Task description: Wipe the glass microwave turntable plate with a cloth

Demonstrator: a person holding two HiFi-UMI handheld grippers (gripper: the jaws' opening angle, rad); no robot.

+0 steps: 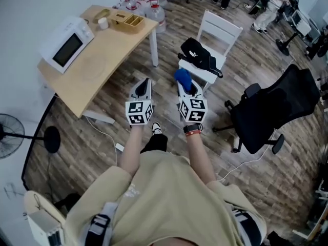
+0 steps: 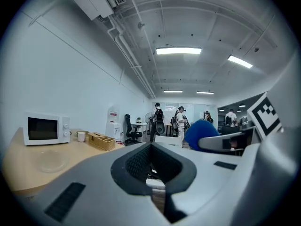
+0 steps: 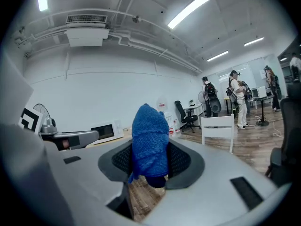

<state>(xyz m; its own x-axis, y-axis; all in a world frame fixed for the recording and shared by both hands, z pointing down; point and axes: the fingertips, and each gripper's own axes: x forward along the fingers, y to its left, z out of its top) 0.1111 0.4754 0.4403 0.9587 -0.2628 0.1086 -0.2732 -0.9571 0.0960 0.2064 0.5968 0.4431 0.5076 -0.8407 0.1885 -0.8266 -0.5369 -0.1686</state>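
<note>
- The left gripper [image 1: 144,83] is held in the air in front of the person, above the wood floor [image 1: 154,101] and clear of the desk [image 1: 115,53]
- In the left gripper view its jaws are seen closed together, with nothing clamped between them
- The right gripper [image 1: 183,84] is held just beside the left one, at about the same height
- Its jaws are clenched on a blue knitted cloth [image 3: 149,140]; the cloth is pinched between the dark pads and its bunched end protrudes beyond the jaw tips
- The glass turntable plate [image 2: 51,163] is located flat on the desk top, in front of the white microwave [image 1: 66,45] and apart from it
- The plate is well apart from both grippers and is touched by neither the cloth nor a jaw
- The microwave door is shown closed
- A wooden organiser tray [image 1: 128,20] and a small white cup [image 1: 103,23] are placed at the far end of the desk, beyond the microwave
- A white chair [image 1: 220,27] is positioned ahead of the right gripper, with a black bag [image 1: 197,53] resting on its seat
- A black office chair [image 1: 277,106] stands to the person's right
- Several standing people are visible far down the room in both gripper views
</note>
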